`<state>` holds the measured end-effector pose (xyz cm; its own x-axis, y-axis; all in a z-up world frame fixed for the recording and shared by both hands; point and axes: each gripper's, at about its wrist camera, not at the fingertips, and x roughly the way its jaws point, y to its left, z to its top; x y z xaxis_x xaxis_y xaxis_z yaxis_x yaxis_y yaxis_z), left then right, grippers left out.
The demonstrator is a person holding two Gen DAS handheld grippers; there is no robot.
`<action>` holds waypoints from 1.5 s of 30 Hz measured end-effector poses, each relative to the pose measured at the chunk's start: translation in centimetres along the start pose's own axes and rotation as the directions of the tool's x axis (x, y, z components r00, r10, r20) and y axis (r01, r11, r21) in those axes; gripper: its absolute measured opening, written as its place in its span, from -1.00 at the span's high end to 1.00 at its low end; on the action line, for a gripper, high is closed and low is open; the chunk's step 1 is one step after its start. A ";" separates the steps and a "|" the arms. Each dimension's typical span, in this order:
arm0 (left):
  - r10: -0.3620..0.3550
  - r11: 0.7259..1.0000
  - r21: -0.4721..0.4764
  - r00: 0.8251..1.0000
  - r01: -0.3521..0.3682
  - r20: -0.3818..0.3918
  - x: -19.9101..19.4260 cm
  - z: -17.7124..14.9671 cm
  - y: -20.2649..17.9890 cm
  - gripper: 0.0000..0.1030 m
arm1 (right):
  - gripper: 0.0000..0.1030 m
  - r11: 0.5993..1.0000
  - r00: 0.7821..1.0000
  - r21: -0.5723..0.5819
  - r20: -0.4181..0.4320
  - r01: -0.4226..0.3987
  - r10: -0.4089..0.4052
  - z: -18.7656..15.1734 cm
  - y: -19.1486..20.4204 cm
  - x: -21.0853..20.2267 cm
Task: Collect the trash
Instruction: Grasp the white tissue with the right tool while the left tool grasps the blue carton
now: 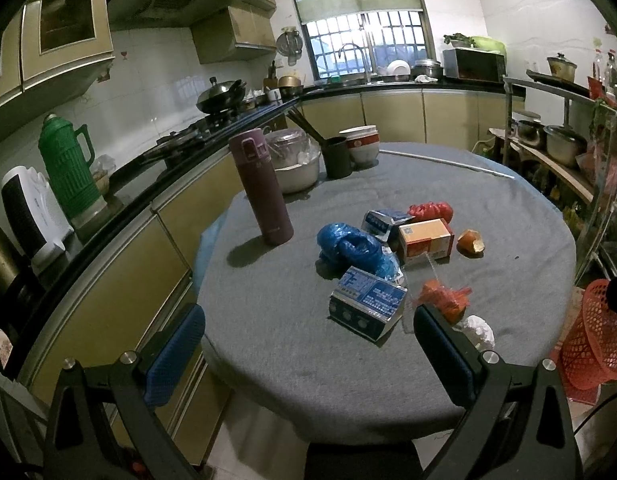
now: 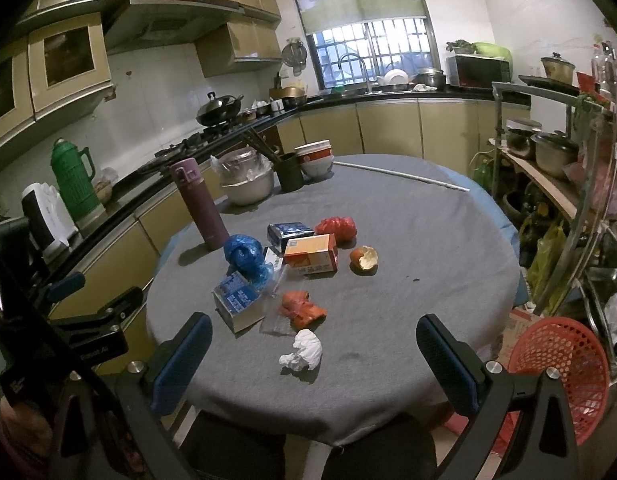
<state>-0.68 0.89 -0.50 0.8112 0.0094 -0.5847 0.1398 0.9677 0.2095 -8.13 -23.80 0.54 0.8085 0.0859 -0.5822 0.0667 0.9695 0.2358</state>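
Observation:
Trash lies mid-table on the grey cloth: a crumpled white tissue (image 2: 302,354), an orange wrapper (image 2: 302,308), a blue carton (image 2: 238,300), a blue plastic bag (image 2: 244,256), an orange box (image 2: 312,256), a red bag (image 2: 336,229), a second blue carton (image 2: 288,231) and an orange peel (image 2: 364,258). A red mesh basket (image 2: 560,364) stands off the table's right edge. My right gripper (image 2: 314,358) hangs open over the near edge, the tissue between its fingers' line. My left gripper (image 1: 308,344) is open too, just short of the blue carton (image 1: 366,306).
A purple flask (image 2: 198,204), a covered bowl (image 2: 246,184), a dark cup (image 2: 289,176) with chopsticks and stacked bowls (image 2: 316,158) stand at the table's back left. A white rod (image 2: 400,176) lies at the far edge. Counter left, metal shelf rack (image 2: 568,184) right.

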 end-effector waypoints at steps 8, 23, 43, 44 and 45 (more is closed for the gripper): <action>0.000 1.000 -0.002 1.000 0.000 -0.006 0.3 -0.1 0.2 -1.00 | -1.00 1.000 1.000 0.004 -0.007 -0.008 0.008 0.0 -0.1 0.3; -0.002 1.000 -0.016 0.994 0.001 -0.108 4.0 -1.2 1.1 -1.00 | -1.00 0.997 0.995 0.015 -0.070 -0.074 0.074 -0.9 -0.6 4.2; -0.420 0.880 -0.404 0.809 0.251 -0.412 18.9 -0.6 2.2 -1.00 | 0.12 0.974 0.913 0.172 -0.355 -0.149 0.202 -5.1 -2.0 19.7; -0.434 0.868 -0.432 0.794 0.243 -0.425 19.7 -0.5 2.1 -1.00 | 0.15 0.974 0.910 0.168 -0.360 -0.154 0.206 -5.1 -2.0 19.8; -0.450 0.853 -0.469 0.777 0.228 -0.440 20.6 -0.5 2.2 -1.00 | 0.22 0.975 0.912 0.165 -0.358 -0.152 0.202 -5.2 -2.1 19.7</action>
<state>16.06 3.29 -12.45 0.3176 -0.3174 -0.8935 0.0382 0.9458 -0.3224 4.67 -22.99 -15.48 0.5415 0.3567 -0.7613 0.0385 0.8940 0.4463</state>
